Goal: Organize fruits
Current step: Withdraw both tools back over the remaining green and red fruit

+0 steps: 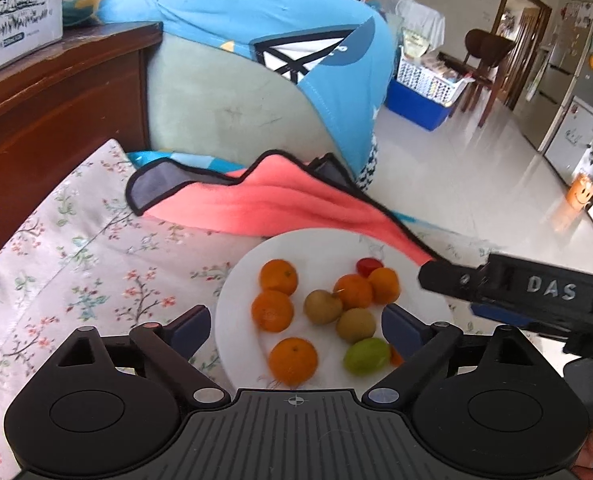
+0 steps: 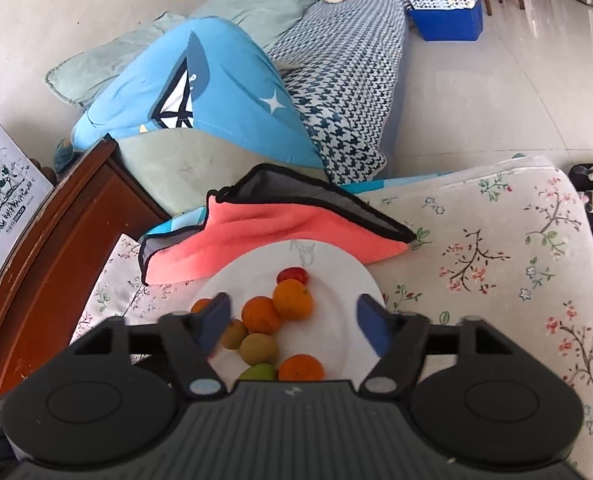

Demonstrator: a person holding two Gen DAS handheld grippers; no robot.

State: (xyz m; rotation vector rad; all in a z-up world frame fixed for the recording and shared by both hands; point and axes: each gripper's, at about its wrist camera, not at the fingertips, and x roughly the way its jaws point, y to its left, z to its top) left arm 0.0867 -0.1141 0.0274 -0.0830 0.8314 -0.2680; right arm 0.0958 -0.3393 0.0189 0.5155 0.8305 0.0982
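Observation:
A white plate sits on a floral cushion and holds several oranges, two brown kiwis, a green fruit and a small red fruit. My left gripper is open above the plate's near side, empty. The right gripper's body enters that view from the right. In the right wrist view the plate lies below my right gripper, which is open and empty over the oranges, kiwis, green fruit and red fruit.
A pink cloth with black trim lies against the plate's far rim. A floral cushion carries everything. A wooden cabinet stands left, a blue garment over a sofa behind. Tiled floor is to the right.

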